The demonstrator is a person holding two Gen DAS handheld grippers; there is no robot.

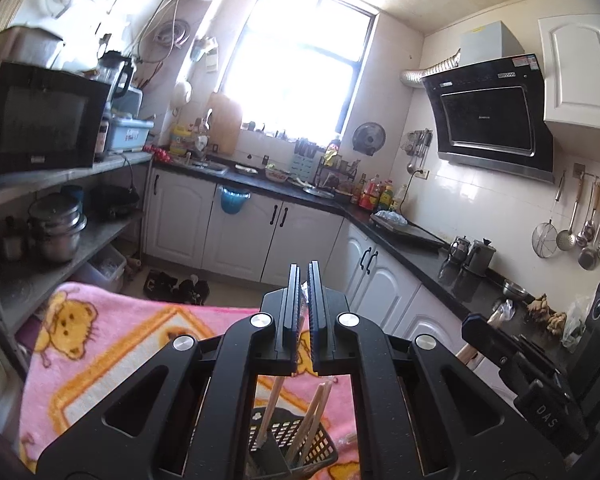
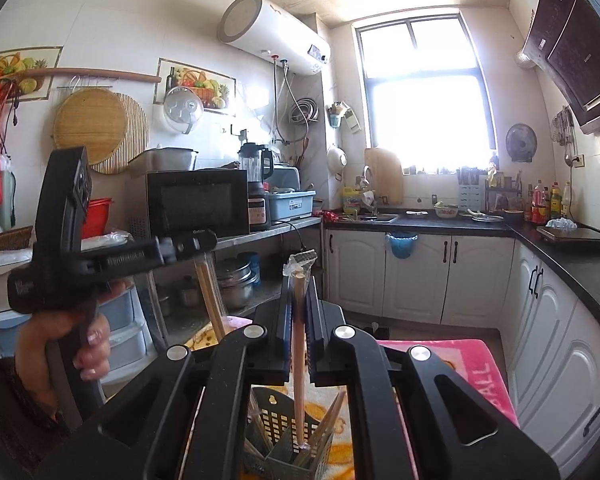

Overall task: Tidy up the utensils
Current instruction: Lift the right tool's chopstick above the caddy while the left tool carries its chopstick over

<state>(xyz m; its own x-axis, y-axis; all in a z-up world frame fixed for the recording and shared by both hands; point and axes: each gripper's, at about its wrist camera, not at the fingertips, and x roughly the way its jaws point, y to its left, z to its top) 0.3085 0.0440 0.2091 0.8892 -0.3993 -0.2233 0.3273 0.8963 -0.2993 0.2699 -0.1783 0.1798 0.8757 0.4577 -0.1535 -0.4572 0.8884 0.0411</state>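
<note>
A dark slotted utensil holder (image 1: 296, 440) stands on a pink cartoon blanket (image 1: 112, 344) below both grippers; it also shows in the right wrist view (image 2: 284, 428). Several wooden chopsticks (image 1: 314, 416) stand in it. My left gripper (image 1: 305, 276) is shut on a plastic-wrapped pair of chopsticks (image 2: 210, 300), seen hanging from it in the right wrist view. My right gripper (image 2: 299, 280) is shut on another plastic-wrapped wooden chopstick pair (image 2: 299, 360), upright, with the lower end inside the holder.
White cabinets (image 1: 244, 232) under a black countertop (image 1: 416, 240) run along the far and right walls. A shelf with a microwave (image 1: 40, 120) and steel pots (image 1: 58, 228) is at the left. Ladles hang on the right wall (image 1: 588, 228).
</note>
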